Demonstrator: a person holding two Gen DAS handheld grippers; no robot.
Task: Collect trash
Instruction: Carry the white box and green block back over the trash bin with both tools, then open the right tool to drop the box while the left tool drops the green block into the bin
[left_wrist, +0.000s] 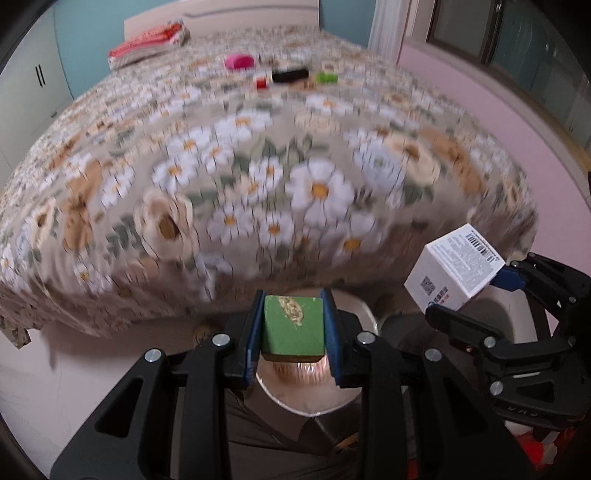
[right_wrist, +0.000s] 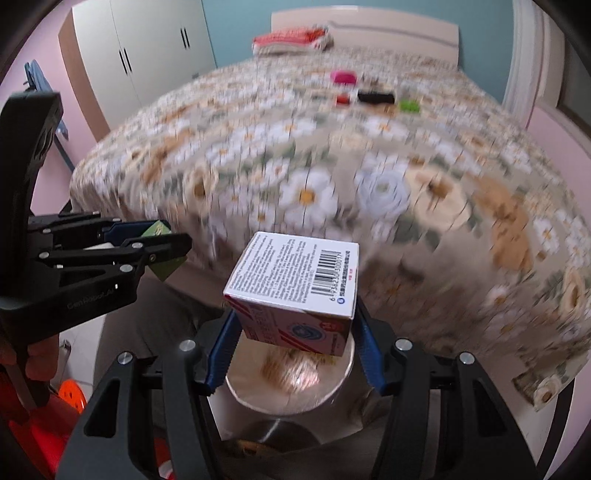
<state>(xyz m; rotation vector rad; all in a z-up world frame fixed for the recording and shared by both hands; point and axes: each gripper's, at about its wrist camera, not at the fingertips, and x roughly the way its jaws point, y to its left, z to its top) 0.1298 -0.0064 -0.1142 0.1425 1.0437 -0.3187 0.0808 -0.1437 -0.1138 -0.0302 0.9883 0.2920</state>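
The bedspread (left_wrist: 229, 155) is beige with white daisies and tan blooms. The small box (left_wrist: 293, 326) is green, flecked gold — the carton (right_wrist: 295, 291) white with black print, a barcode, red stripes. The gripper pads (right_wrist: 221, 354) are blue — a folded blanket (right_wrist: 291, 38) red-and-white.

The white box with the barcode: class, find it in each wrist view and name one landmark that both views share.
Left wrist view: the white box sits at the right edge, below the middle, clamped in the right hand-held gripper.
Right wrist view: it fills the lower centre, between the blue pads.
Shared landmark: the black item far up the floral bed, between a red one and a green one.
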